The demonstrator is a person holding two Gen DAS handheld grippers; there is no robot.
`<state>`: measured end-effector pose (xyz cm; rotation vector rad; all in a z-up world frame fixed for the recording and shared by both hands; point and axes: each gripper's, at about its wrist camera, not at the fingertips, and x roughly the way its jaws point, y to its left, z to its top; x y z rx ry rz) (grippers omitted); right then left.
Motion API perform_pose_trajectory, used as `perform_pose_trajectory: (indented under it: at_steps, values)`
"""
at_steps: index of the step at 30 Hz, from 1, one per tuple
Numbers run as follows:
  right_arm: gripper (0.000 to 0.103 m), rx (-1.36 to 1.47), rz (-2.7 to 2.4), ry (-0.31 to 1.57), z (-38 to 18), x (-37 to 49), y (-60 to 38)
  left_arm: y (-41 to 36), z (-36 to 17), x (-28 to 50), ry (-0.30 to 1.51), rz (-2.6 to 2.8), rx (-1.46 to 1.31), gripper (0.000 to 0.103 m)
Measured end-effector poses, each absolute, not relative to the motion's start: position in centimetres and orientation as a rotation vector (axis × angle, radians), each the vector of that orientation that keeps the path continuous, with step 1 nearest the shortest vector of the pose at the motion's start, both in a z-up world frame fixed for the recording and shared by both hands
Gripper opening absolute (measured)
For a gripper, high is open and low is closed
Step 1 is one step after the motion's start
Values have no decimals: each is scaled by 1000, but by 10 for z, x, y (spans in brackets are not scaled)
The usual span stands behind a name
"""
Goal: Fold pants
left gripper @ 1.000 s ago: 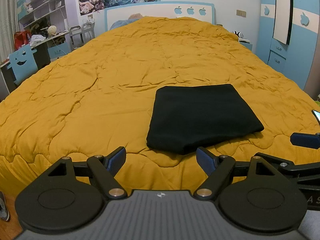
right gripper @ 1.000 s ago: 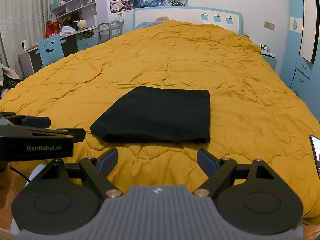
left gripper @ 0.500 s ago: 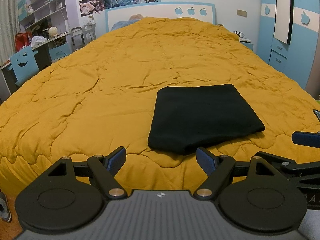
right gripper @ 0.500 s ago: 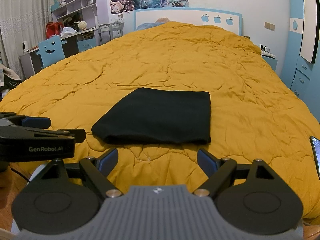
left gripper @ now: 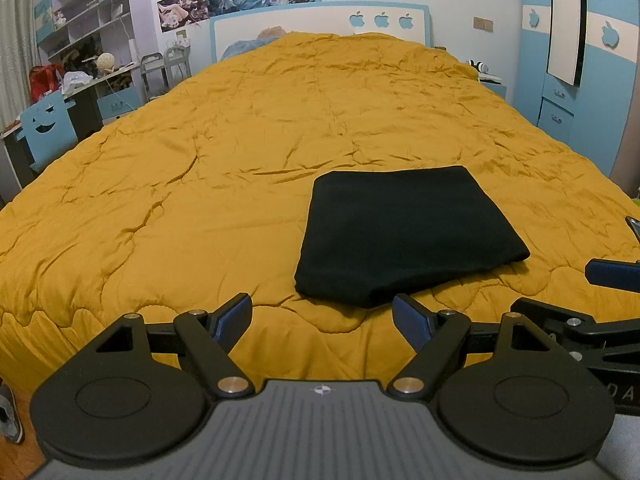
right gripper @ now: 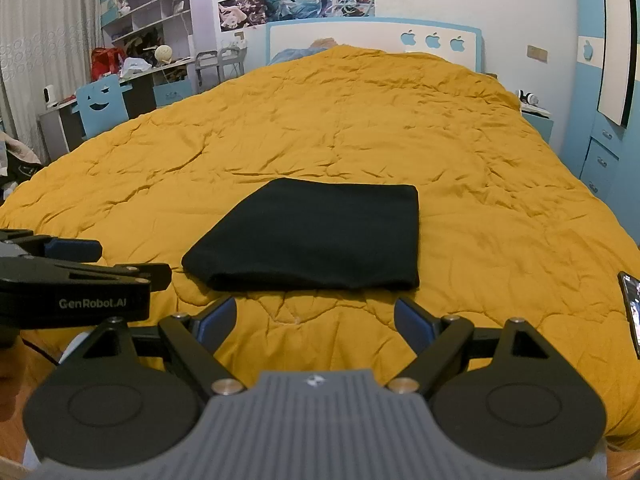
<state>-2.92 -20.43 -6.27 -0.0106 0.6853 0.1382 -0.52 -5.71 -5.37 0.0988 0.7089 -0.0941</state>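
The black pants lie folded into a flat rectangle on the yellow quilt near the bed's foot. They also show in the right wrist view. My left gripper is open and empty, held back from the pants at the bed's near edge. My right gripper is open and empty, also short of the pants. Each gripper shows at the side of the other's view: the right one in the left wrist view, the left one in the right wrist view.
A phone lies on the quilt at the right edge. A blue chair and a cluttered desk stand left of the bed. A blue wardrobe stands to the right. The headboard is at the far end.
Both grippers have drifted back very slightly from the pants. The pants have not moved and both grippers stay open.
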Motion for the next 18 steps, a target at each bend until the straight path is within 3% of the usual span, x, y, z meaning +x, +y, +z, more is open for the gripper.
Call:
perform_pose_trajectory:
  at_steps: [18]
  values:
    - [82, -4, 134, 686, -63, -31, -204, -58, -54, -5, 711, -94, 100, 93]
